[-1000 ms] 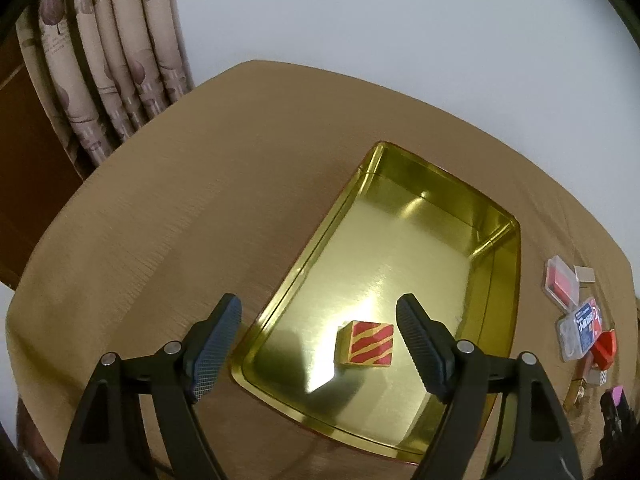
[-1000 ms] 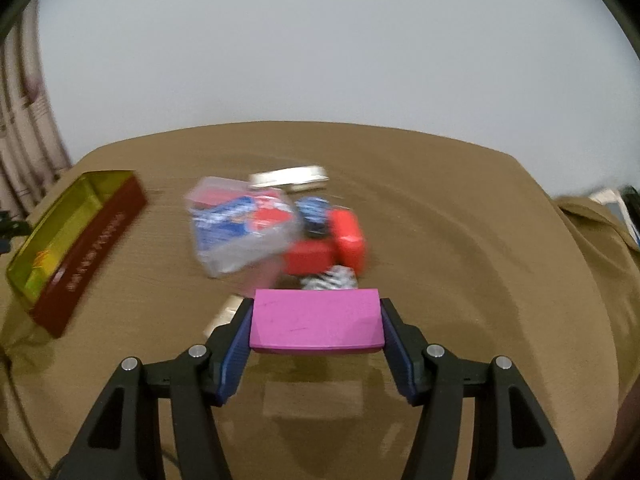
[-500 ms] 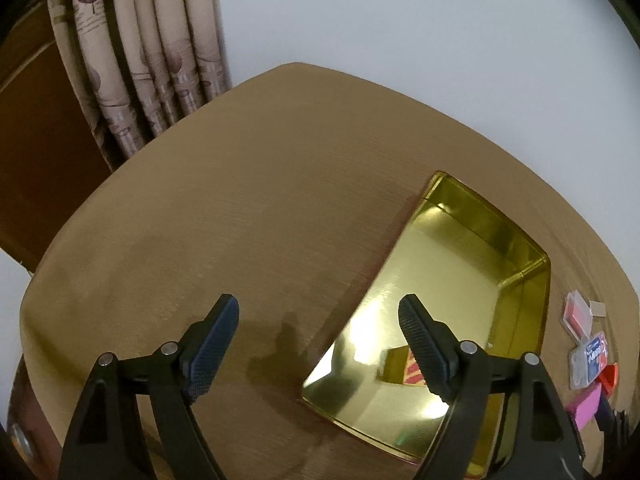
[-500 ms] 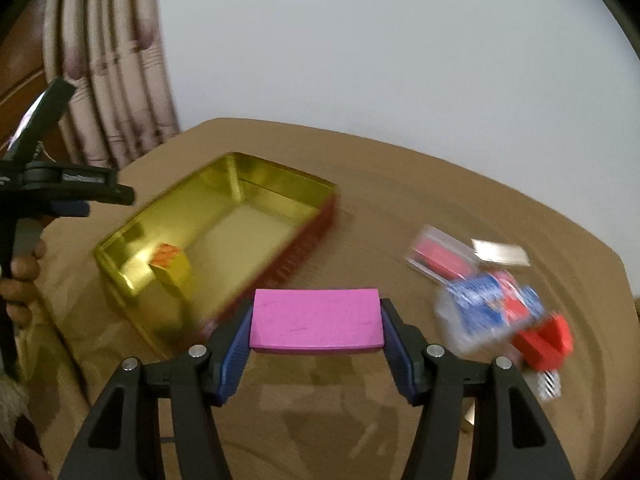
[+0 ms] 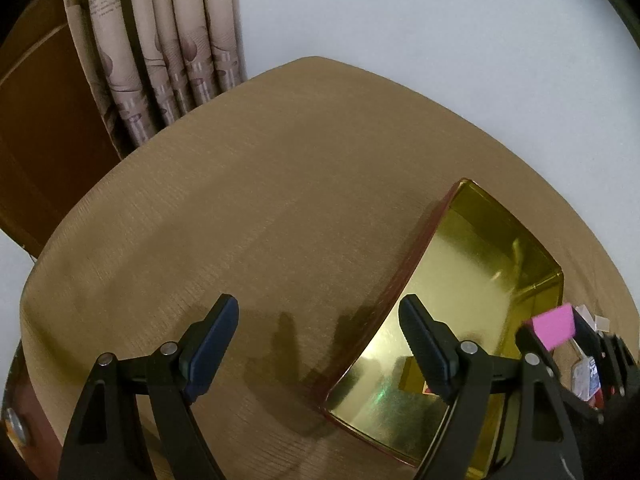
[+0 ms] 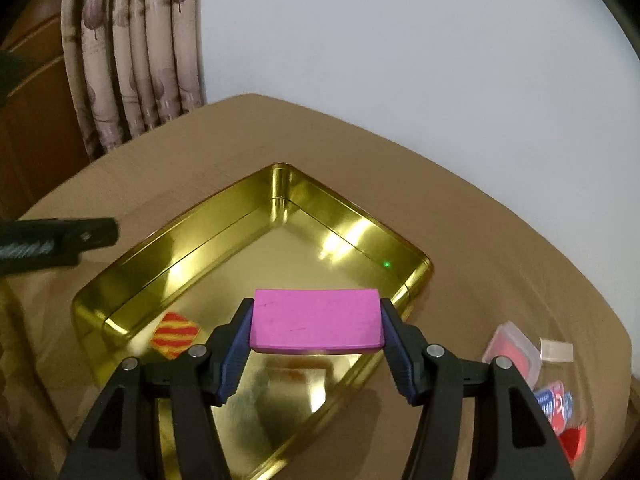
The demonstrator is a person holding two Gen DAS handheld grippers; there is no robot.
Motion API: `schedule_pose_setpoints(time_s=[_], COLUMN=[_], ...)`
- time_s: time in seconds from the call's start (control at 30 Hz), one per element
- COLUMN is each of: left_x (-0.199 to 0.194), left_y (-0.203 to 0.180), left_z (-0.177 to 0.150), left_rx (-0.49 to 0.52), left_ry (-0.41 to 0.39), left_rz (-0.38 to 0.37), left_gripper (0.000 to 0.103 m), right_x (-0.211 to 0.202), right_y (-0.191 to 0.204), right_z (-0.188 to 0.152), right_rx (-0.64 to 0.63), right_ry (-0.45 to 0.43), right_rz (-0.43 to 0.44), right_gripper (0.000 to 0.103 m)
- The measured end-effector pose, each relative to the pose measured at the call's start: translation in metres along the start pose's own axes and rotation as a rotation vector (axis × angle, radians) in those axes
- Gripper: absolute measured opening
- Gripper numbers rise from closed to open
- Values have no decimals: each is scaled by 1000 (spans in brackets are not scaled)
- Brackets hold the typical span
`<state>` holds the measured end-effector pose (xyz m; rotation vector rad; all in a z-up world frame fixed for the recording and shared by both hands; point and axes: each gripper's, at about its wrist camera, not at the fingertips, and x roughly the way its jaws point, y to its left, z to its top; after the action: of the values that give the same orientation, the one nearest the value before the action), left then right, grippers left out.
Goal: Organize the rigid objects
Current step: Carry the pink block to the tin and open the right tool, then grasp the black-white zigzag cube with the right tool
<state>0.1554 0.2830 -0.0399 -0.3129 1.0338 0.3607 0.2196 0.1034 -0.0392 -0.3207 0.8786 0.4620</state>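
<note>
My right gripper [image 6: 316,340] is shut on a flat pink block [image 6: 315,323], held level above the near half of the gold tin [image 6: 224,216]. A small box with red and yellow stripes [image 6: 175,334] lies on the tin's floor at the left. In the left wrist view my left gripper [image 5: 320,340] stands open with nothing between its fingers, over bare tablecloth just left of the gold tin [image 5: 496,264]. The pink block [image 5: 554,326] and the right gripper show at that view's right edge. The striped box is mostly hidden there behind my right finger.
A round table under a brown cloth [image 6: 480,216] carries everything. Right of the tin lie a clear case with a red insert [image 6: 514,350], a small white piece [image 6: 556,350], a blue and red packet [image 6: 556,404] and a red object [image 6: 572,442]. Curtains [image 6: 132,60] hang behind the table.
My right gripper carried the pink block leftwards from the pile of small items to above the gold tin. My left gripper drew away to the left of the tin, off the striped box.
</note>
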Motion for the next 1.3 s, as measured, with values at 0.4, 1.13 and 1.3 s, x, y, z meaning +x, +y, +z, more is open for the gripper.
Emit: schedule_pose_setpoints(time_s=[0.4, 1.13, 1.3], left_x=[5, 5, 4], left_y=[0, -8, -12], left_z=[-1, -4, -5], left_rx=[6, 39, 60], left_ry=[8, 5, -2], left_rz=[5, -1, 1], left_gripper=[80, 80, 80], right_x=[46, 51, 12], right_y=[10, 6, -11], right_z=[-9, -8, -14], right_rx=[-84, -54, 22], right_ry=[105, 111, 33], right_rz=[-15, 1, 38], right_gripper=[61, 66, 66])
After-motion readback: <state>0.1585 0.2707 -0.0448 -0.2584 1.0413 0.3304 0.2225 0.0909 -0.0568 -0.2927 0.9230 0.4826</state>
